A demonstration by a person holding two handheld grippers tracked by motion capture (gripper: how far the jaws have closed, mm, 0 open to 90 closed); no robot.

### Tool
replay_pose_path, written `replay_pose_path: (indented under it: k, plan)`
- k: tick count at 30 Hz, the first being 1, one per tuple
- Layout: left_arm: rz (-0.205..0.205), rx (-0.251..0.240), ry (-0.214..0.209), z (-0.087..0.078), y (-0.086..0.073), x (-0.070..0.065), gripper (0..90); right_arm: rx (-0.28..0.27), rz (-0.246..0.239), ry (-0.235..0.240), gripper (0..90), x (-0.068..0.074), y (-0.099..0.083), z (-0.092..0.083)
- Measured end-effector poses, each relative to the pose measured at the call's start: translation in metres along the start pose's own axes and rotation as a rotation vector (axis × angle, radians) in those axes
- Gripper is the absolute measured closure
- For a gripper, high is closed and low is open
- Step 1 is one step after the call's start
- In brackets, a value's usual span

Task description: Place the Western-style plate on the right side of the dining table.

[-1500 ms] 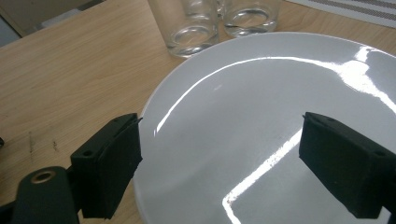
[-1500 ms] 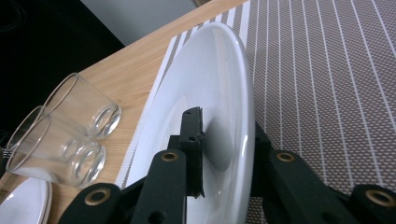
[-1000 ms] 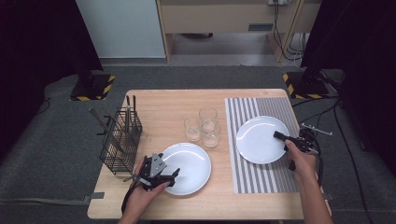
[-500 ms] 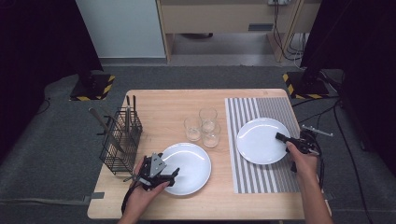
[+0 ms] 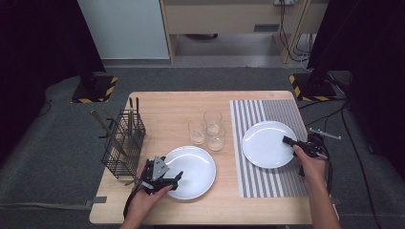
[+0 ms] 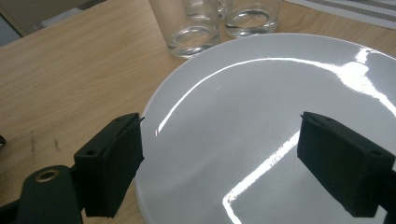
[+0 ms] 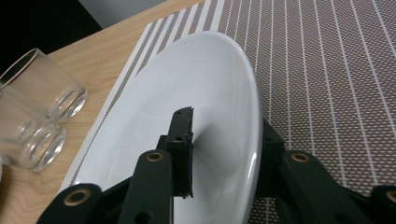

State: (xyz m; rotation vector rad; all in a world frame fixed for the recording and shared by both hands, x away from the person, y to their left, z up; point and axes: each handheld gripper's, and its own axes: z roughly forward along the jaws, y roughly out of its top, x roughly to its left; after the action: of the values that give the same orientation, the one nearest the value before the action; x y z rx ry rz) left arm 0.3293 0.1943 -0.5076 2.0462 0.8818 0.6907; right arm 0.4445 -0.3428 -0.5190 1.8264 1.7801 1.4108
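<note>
Both grippers [image 5: 177, 176] [image 5: 288, 140] are black with brass-ringed screw holes, square foam pads [image 6: 114, 163], trailing black cables; bare forearms

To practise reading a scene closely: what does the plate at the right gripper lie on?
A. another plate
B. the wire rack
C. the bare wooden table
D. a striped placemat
D: the white plate, with the right gripper at its rim, lies on the striped placemat.

The light wooden tabletop [image 5: 162, 102] carries a black wire cutlery basket [image 5: 123, 143] at its left edge. Right of the basket lies a round white plate [image 5: 193, 164]; beyond that plate stand three clear drinking glasses [image 5: 206, 130]. Farther right of the basket lies a grey-and-white striped woven placemat [image 5: 274, 112], bearing a second white plate [image 5: 267, 143].
</note>
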Motion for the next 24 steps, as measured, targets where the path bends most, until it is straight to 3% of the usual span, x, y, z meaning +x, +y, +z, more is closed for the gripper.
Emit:
replay_pose_path:
  k: [14, 24]
  plan:
    - [-0.002, 0.004, 0.005, -0.0001, -0.0002, 0.0008, 13.6, 0.012, -0.006, -0.005, 65.8, -0.0024, -0.0006, -0.0001]
    - [-0.005, 0.009, 0.0, 0.0016, -0.0013, -0.0003, 13.7, 0.021, 0.023, 0.01, 64.8, -0.0094, -0.0032, 0.0024]
